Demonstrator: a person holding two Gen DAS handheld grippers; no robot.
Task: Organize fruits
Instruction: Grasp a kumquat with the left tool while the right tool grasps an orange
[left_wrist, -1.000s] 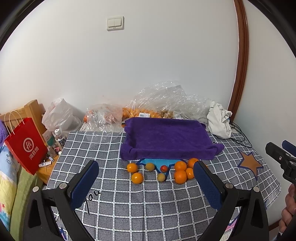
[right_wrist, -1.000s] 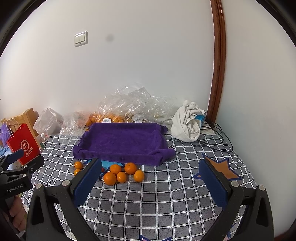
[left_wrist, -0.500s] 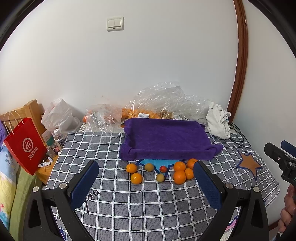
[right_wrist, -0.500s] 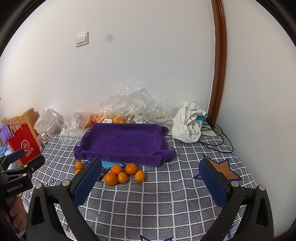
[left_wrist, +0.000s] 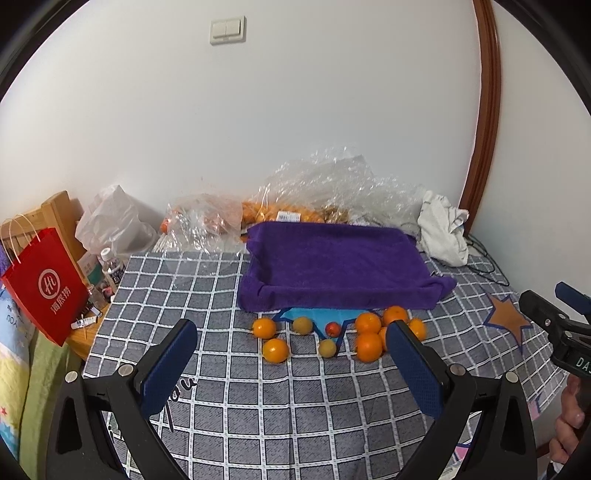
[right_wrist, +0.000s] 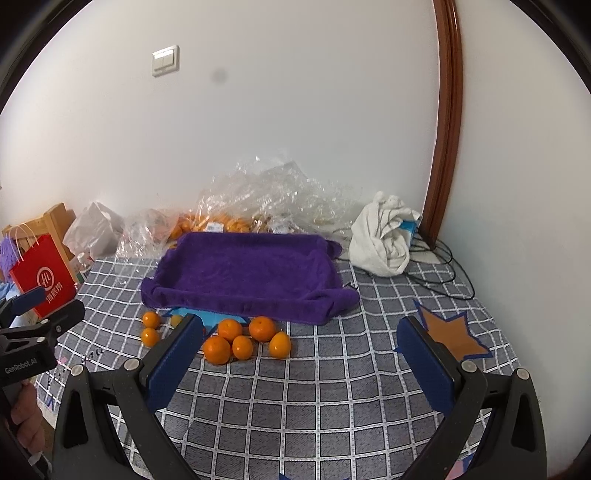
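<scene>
Several oranges (left_wrist: 368, 346) (right_wrist: 229, 329), two small yellow-green fruits (left_wrist: 302, 325) and one small red fruit (left_wrist: 332, 328) lie loose on the checked cloth in front of a purple towel-lined tray (left_wrist: 369, 295) (right_wrist: 236, 299). My left gripper (left_wrist: 291, 365) is open and empty, held above the cloth short of the fruits. My right gripper (right_wrist: 303, 358) is open and empty, also short of the oranges. Each gripper shows at the edge of the other's view.
Clear plastic bags with more oranges (left_wrist: 273, 212) lie behind the tray by the wall. A white cloth bundle (right_wrist: 382, 240) and cables sit at the back right. A red paper bag (left_wrist: 44, 284) and bottles stand off the left edge.
Both views have shifted slightly; the fruits and tray sit a little lower and nearer in frame. Nothing was taken hold of or let go.
</scene>
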